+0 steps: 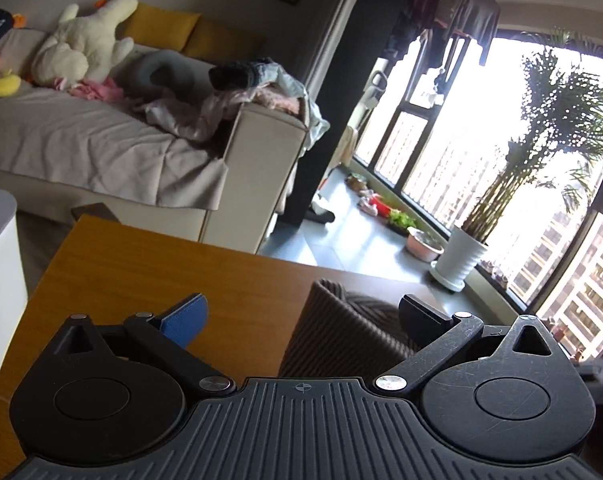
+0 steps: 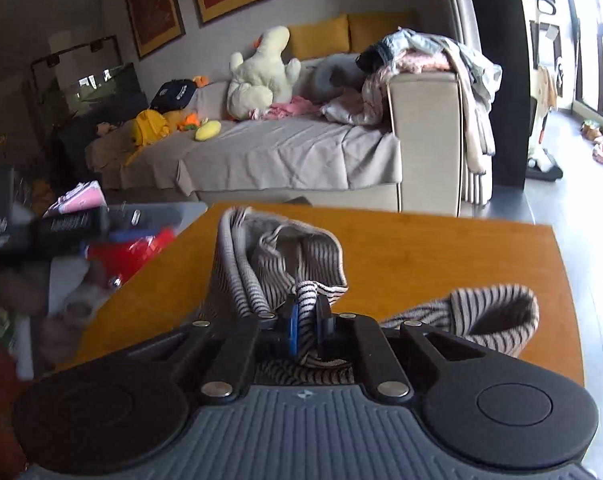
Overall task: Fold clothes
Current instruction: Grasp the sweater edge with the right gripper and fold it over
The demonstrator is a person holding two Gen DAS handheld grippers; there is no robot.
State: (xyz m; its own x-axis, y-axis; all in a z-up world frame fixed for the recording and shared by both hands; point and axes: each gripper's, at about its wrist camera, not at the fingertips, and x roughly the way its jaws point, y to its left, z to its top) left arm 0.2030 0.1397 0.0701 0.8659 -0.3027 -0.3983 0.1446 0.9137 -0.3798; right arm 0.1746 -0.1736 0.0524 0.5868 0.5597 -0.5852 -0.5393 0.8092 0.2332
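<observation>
Our right gripper (image 2: 306, 316) is clamped on the striped garment (image 2: 277, 264), bunched on the wooden table (image 2: 441, 256). Our left gripper (image 1: 301, 312) is spread wide above that table, holding nothing.

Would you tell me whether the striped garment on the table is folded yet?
Not yet: the striped garment lies bunched on the table, a sleeve trailing right, pinched by the shut right gripper.

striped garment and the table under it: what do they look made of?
Striped garment: looks like a soft ribbed knit, likely cotton or a blend, matte; fine dark and pale stripes, limp folds, a fold pinched in the right gripper.
Table: looks like wood or wood-look laminate, orange-brown with a smooth satin finish; faint straight grain and soft window sheen. Solid or veneer cannot be told.
</observation>
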